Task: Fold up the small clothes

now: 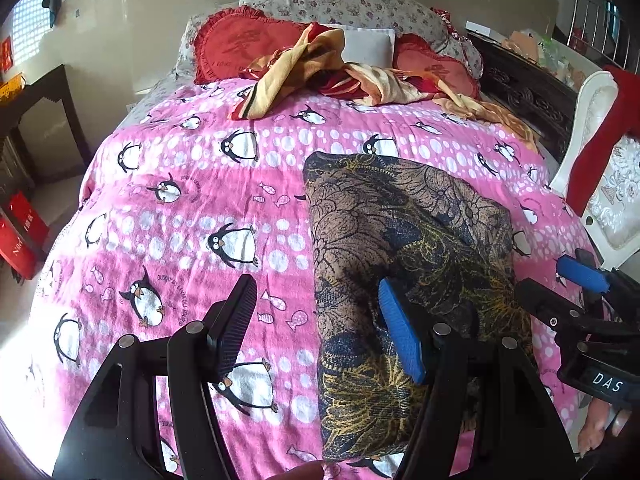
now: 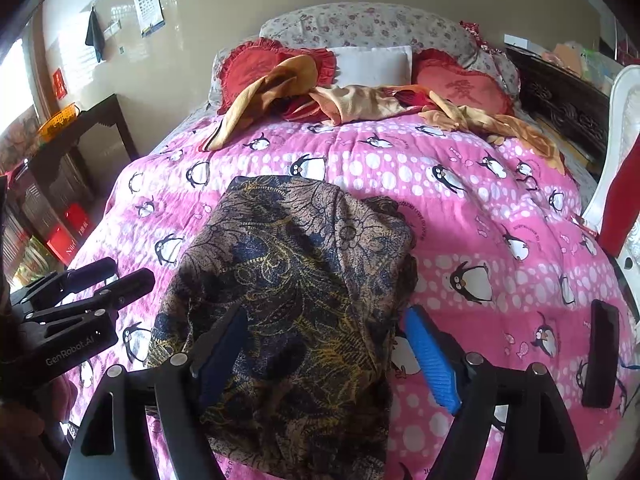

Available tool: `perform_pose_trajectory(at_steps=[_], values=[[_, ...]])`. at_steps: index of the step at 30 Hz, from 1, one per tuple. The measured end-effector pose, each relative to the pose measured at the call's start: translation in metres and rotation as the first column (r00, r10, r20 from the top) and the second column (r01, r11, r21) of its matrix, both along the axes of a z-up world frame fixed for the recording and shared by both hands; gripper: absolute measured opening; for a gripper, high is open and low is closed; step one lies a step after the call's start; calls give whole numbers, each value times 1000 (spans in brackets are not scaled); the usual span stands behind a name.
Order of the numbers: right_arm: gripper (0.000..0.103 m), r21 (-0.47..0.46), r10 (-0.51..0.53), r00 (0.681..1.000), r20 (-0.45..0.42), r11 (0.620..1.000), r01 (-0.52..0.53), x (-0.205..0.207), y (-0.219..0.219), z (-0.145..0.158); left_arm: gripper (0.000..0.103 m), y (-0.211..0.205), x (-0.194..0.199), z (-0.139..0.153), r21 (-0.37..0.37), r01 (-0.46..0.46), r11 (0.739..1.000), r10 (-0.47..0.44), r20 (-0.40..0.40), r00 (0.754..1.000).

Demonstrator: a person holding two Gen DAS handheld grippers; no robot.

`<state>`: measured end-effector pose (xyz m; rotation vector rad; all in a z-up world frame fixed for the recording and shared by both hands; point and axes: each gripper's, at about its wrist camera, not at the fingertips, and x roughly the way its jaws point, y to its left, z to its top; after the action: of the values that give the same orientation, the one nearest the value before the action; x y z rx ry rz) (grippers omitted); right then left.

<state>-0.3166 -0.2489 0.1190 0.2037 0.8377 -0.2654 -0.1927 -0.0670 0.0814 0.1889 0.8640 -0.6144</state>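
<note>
A dark floral-patterned garment (image 1: pixel 404 240) in brown, blue and yellow lies folded on the pink penguin blanket (image 1: pixel 180 208). My left gripper (image 1: pixel 320 328) is open, its jaws wide apart over the garment's left edge, holding nothing. In the right wrist view the garment (image 2: pixel 296 280) lies straight ahead. My right gripper (image 2: pixel 332 356) is open with its jaws spread across the garment's near end; its left finger (image 2: pixel 224 352) lies over the cloth. The right gripper also shows at the right of the left wrist view (image 1: pixel 560 288), and the left gripper at the left of the right wrist view (image 2: pixel 120 276).
A crumpled yellow and red cloth (image 2: pixel 360 104) lies at the head of the bed by red heart pillows (image 2: pixel 256 68). A black phone-like object (image 2: pixel 600 356) lies on the blanket (image 2: pixel 500 220) at right. A white chair (image 1: pixel 600 152) stands right, dark furniture (image 2: pixel 76 152) left.
</note>
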Motion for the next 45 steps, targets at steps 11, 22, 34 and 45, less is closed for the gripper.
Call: perform_pose_trajectory(at_steps=[11,22,34,45], values=[[79,8,-7,1000,-13,1000,7,3,3,-4,64,2,-2,1,1,-9,1000,9,10,1000],[80,24,-12,999,-32,1000,13,8,4,-12,64,0,-1,-5,15,-8,1000,8,3,1000],[80,41,-7,999,-49,999,9,15,5,-19,64,-1,2,-9,24,-7,1000,7,-2,1000],[80,49,-6,998,-60,999,9,21,5,-23,64,-2,5,-13,34,-5,999,6,-4,1000]])
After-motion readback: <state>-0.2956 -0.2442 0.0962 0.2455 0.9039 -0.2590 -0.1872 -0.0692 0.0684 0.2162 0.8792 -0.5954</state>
